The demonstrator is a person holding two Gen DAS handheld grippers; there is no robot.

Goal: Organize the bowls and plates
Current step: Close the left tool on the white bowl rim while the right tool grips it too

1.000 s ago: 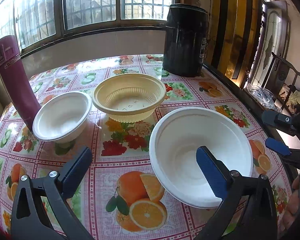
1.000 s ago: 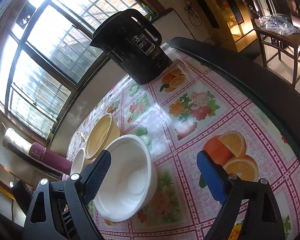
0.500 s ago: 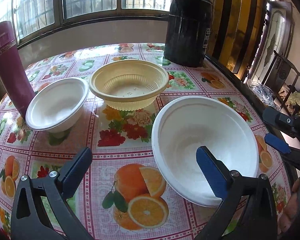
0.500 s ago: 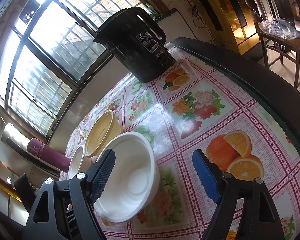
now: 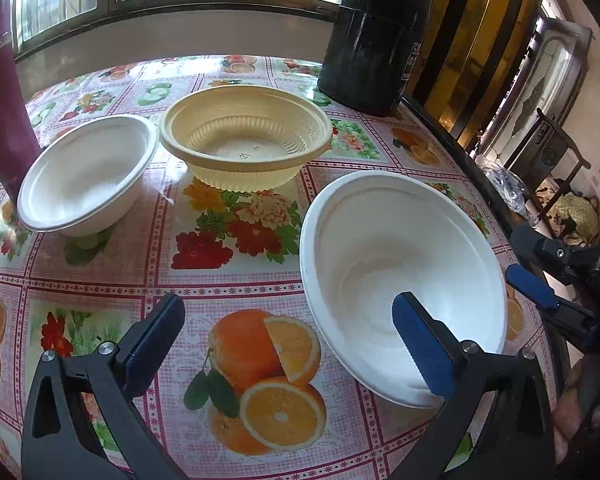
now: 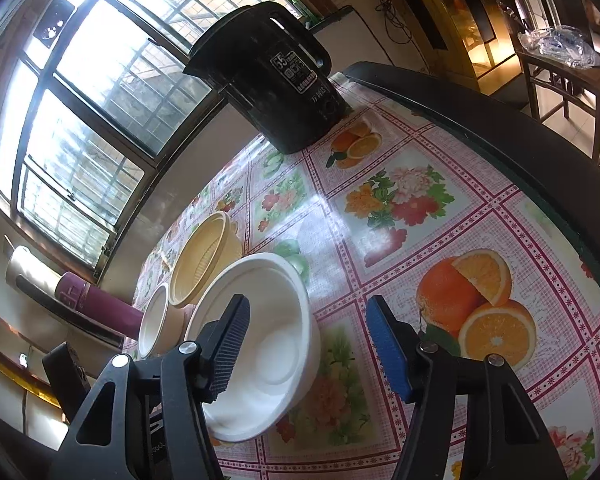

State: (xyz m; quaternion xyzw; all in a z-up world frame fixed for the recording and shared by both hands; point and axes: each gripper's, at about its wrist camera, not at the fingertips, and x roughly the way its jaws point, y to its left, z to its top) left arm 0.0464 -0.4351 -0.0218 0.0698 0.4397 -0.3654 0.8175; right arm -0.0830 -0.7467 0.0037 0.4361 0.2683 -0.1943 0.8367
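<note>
The large white bowl (image 6: 260, 344) sat near the tabletop's (image 6: 400, 200) right edge. The right tongs (image 6: 304, 344) had just been narrowing around its rim, not yet gripping; the left tongs (image 5: 288, 344) gaped empty.

Right hand-held gripper (image 6: 306, 344) astride large white bowl (image 6: 268, 344) rim, closing

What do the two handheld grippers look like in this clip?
Both the left gripper and the right gripper have black triangular cut-out finger arms with silver pivot bolts. Each carries ribbed rectangular pads: one blue, one much darker. No cables, markings or sleeves can be made out.
</note>
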